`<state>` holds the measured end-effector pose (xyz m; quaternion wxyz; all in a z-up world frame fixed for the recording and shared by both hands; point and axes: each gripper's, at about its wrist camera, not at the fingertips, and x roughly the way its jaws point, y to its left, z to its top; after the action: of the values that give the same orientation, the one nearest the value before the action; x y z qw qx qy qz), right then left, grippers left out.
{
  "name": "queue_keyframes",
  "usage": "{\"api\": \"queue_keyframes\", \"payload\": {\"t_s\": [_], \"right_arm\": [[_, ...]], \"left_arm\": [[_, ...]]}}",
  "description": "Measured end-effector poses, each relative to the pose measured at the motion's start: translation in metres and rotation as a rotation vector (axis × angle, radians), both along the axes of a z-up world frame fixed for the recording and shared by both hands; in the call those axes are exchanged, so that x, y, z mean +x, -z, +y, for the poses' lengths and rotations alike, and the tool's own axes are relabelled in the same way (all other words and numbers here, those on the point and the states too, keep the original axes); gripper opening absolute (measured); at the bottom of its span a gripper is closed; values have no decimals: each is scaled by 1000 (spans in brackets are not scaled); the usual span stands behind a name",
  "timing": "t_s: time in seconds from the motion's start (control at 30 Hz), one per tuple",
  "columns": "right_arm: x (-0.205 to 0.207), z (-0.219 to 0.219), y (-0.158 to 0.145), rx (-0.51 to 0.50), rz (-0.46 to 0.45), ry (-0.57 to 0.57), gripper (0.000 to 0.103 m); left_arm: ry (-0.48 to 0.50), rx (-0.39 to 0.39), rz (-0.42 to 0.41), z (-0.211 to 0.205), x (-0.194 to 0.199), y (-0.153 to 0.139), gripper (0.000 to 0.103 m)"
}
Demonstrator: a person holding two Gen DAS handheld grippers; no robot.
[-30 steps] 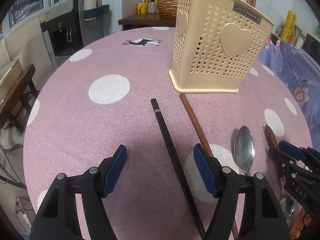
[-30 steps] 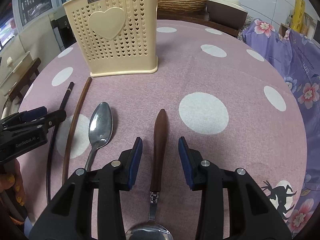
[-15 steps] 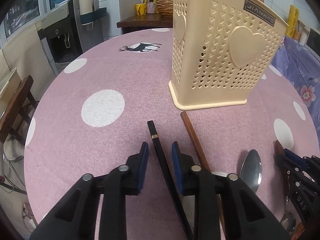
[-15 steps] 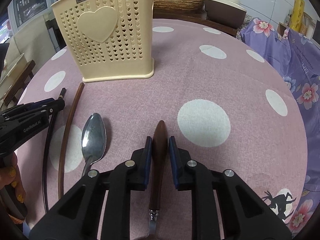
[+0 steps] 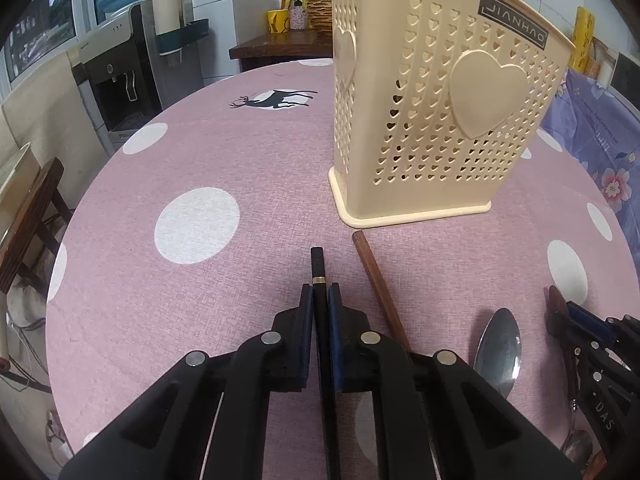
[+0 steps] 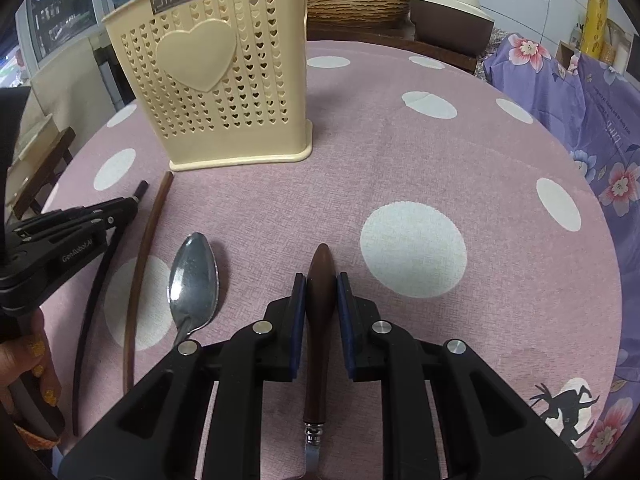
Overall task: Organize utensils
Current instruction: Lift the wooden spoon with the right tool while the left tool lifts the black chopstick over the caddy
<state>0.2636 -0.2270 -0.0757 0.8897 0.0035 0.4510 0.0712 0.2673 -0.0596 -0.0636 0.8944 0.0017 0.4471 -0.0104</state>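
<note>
On the pink polka-dot tablecloth [image 5: 200, 152], in front of the cream perforated plastic utensil holder [image 5: 432, 120], my left gripper [image 5: 320, 312] is pinched on the slim black chopstick [image 5: 317, 264] near its gold-banded end, and my right gripper [image 6: 321, 296] clamps the dark wooden handle of a spoon [image 6: 320, 276], both gripped near the top, I judge, so they can be stood in the holder. The brown wooden chopstick [image 5: 376, 276] and steel spoon [image 6: 194, 276] lie flat between them. A second ago both sets of jaws stood wide around these pieces; they have just been closing onto them.
</note>
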Motion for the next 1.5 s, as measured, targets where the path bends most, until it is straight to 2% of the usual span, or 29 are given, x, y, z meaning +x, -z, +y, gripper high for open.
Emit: {"api": "queue_keyframes", "payload": {"t_s": [0.1, 0.23, 0.5, 0.63, 0.77, 1.1, 1.5], "right_arm": [[-3, -1, -6, 15, -22, -2, 16], [-10, -7, -20, 50, -66, 4, 16], [-37, -24, -72, 117, -187, 1, 16], [-55, -35, -102, 154, -244, -5, 16], [-64, -39, -117, 158, -275, -7, 16], [-68, -32, -123, 146, -281, -16, 16], [-59, -27, -135, 152, -294, -43, 16]], "left_arm": [[7, -19, -1, 1, -1, -2, 9], [15, -55, -43, 7, -10, -17, 9], [61, -162, -202, 26, -45, -83, 9], [86, -197, -291, 37, -69, -120, 9], [86, -211, -351, 46, -81, -142, 9], [93, -211, -383, 48, -89, -149, 8], [127, -253, -395, 52, -87, -163, 8]]}}
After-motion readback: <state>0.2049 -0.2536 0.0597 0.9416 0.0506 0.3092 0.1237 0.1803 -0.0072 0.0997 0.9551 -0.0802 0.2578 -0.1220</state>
